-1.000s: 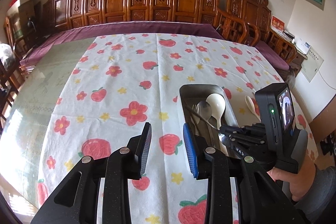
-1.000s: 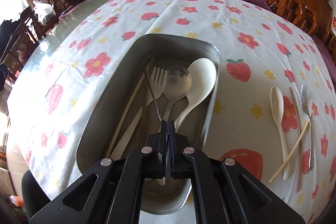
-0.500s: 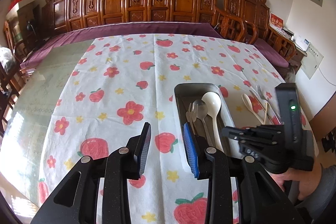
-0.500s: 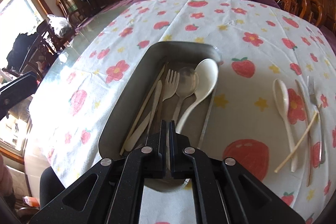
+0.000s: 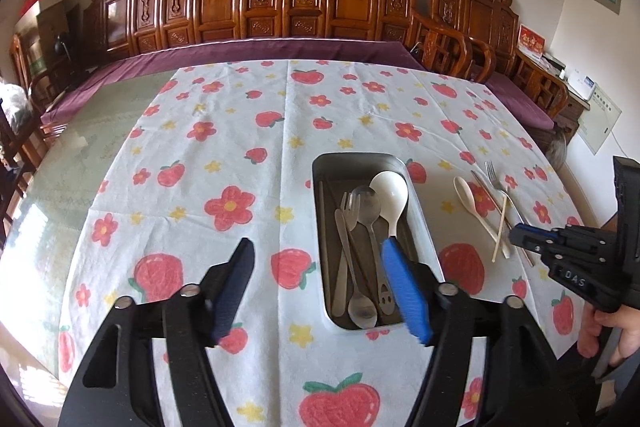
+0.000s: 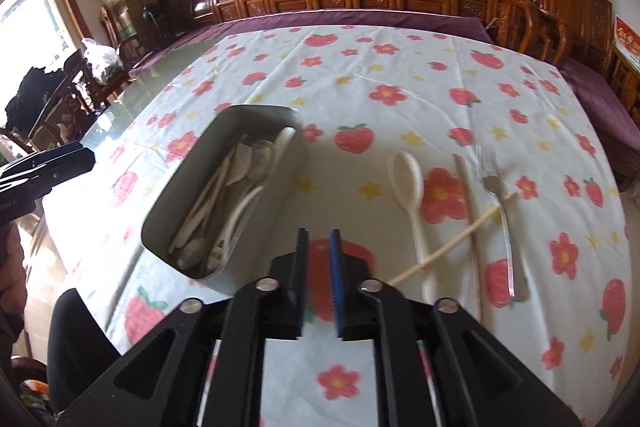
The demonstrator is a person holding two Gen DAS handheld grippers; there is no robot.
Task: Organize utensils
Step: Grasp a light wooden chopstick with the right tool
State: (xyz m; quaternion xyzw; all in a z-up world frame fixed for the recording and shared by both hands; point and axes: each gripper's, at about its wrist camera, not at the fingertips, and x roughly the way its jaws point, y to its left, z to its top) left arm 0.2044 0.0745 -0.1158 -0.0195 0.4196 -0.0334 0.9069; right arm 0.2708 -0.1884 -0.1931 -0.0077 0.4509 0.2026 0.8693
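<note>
While crossing from the metal tray (image 6: 256, 113), sitting close to the near edge of the table (image 5: 60, 167) and carrying several spoons, forks and chopsticks, toward the leftovers lying between it and the right edge, hovering the right gripper (image 6: 318, 239) over the strawberry cloth (image 6: 400, 67), empty, its jaws having just been opening to a narrow slit with nothing between them. Probably reaching next for the cream spoon (image 6: 408, 179), the piece nearest the tray, its handle pointing back at the near edge; widening the jaws further before descending, and lining the pads across the handle rather than along it. Minding the pale chopstick (image 6: 448, 243) crossing the spoon's handle and touching the metal fork (image 6: 496, 187): pinching the spoon on the bowl side of that crossing, or taking the chopstick first, likely sparing the neighbours a drag. Coming down gently enough to catch a flat handle without bunching the cloth. Holding the left gripper (image 5: 318, 247) by the tray's near end, likewise released, jaws having just been opening wide around nothing; keeping it out of the tray's mouth, or steadying the rim if the tray seems liable to skid.
</note>
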